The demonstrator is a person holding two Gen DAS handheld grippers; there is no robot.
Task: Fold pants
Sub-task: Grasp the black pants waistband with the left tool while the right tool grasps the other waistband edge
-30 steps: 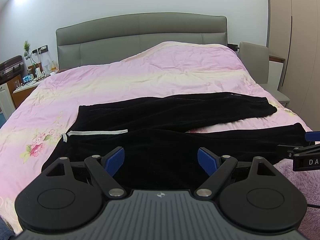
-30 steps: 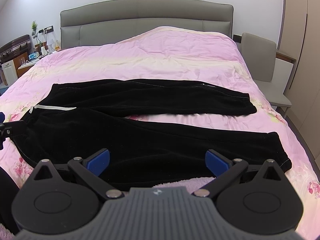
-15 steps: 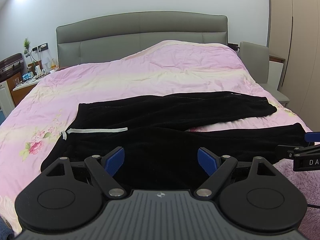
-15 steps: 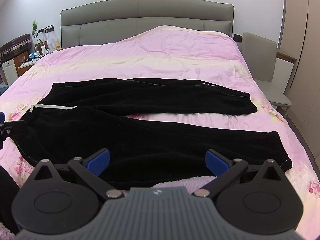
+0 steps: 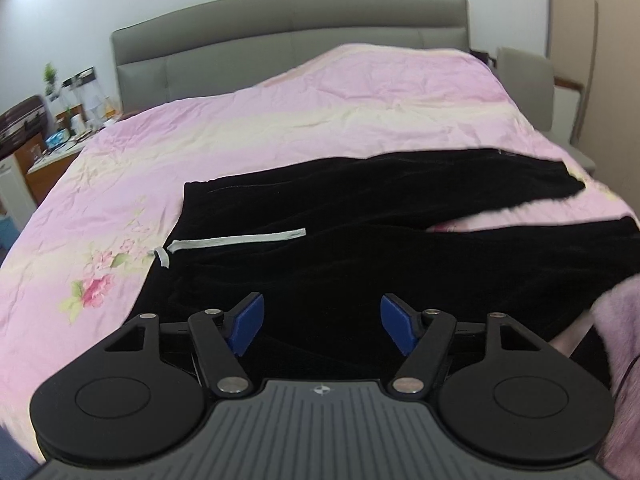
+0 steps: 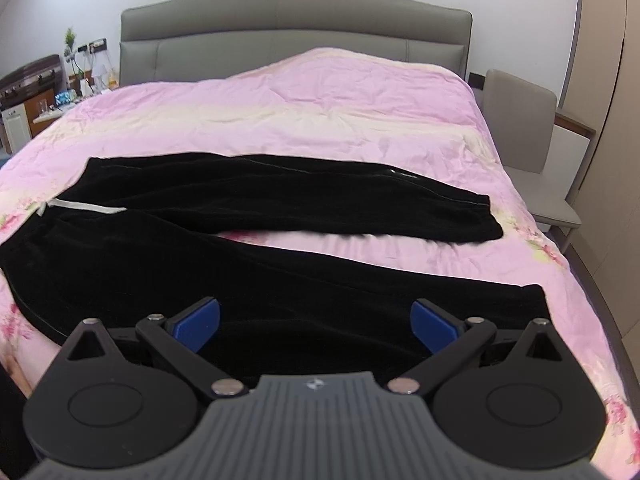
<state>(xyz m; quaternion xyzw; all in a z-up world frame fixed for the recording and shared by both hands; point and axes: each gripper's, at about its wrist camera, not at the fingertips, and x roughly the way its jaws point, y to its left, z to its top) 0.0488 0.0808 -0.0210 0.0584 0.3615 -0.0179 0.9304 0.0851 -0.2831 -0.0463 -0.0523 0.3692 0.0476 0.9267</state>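
Black pants (image 5: 360, 248) lie spread flat on the pink bedspread (image 5: 280, 120), waist to the left, both legs running right and splayed apart. A white drawstring (image 5: 236, 239) lies at the waist. My left gripper (image 5: 322, 324) is open and empty, low over the near waist part. In the right wrist view the pants (image 6: 240, 264) fill the near bed, with the near leg's cuff (image 6: 532, 300) at right. My right gripper (image 6: 316, 320) is open and empty over the near leg.
A grey headboard (image 6: 296, 28) stands at the back. A nightstand with small items (image 5: 56, 144) is at the left, a grey chair (image 6: 528, 152) at the right of the bed. A fluffy purple sleeve (image 5: 620, 320) shows at the right edge.
Both grippers have moved forward and down toward the pants. The left one has turned a little left, and the right gripper has left its view. The pants have not moved.
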